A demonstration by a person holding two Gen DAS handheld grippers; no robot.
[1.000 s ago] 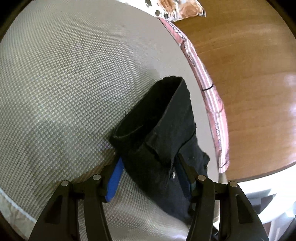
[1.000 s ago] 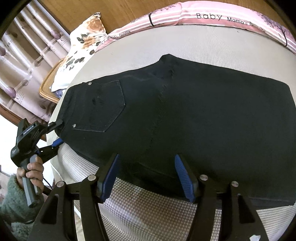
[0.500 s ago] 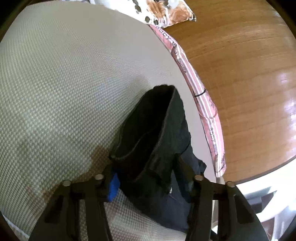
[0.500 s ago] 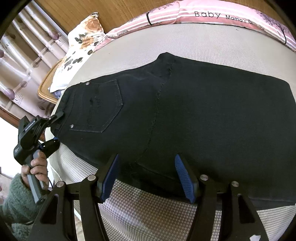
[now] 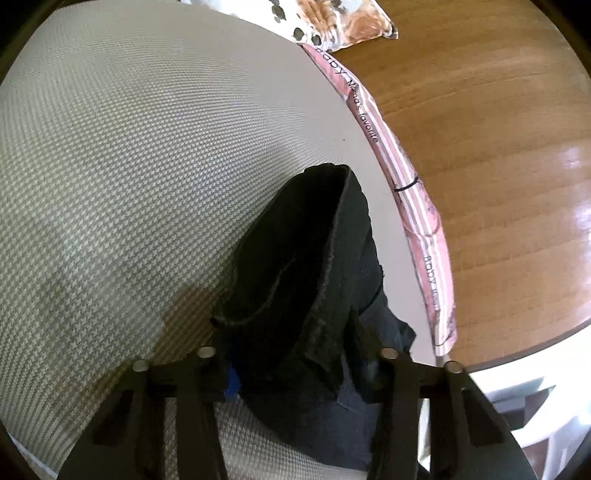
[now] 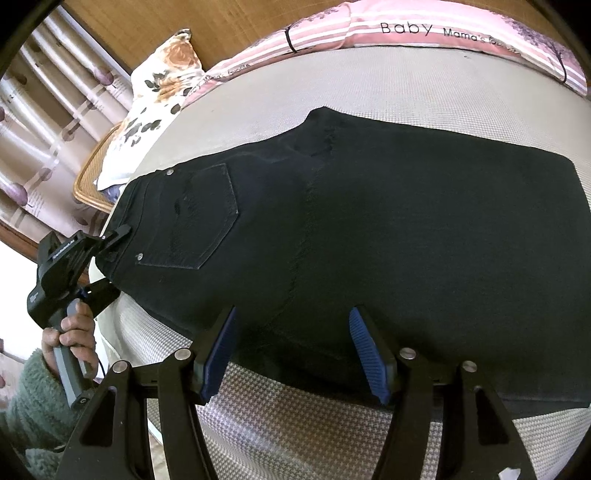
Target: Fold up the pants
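**Pants flat on the bed, waistband between the left fingers**

We see the black pants [image 6: 369, 229] spread flat across the bed's grey houndstooth mat [image 6: 295, 417], back pocket [image 6: 199, 218] facing up, the waistband reaching the bed's left edge and the legs running toward the right. A pink striped bumper [image 6: 406, 33] lines the far edge, and a floral pillow [image 6: 155, 96] sits at the far left corner.

Our left hand-held gripper [image 5: 295, 365] has the waistband bunched up between its two fingers; the cloth fills the gap, but we cannot tell whether the fingers truly pinch it. From the right wrist view the same left hand-held gripper [image 6: 110, 258] sits at the waistband on the left edge, held by a hand [image 6: 74, 332] in a green fuzzy sleeve.

Our right hand-held gripper [image 6: 295, 350] is spread wide, its blue pads [image 6: 369, 354] apart over the near hem of the pants, close to the near edge of the bed, with nothing held between them.
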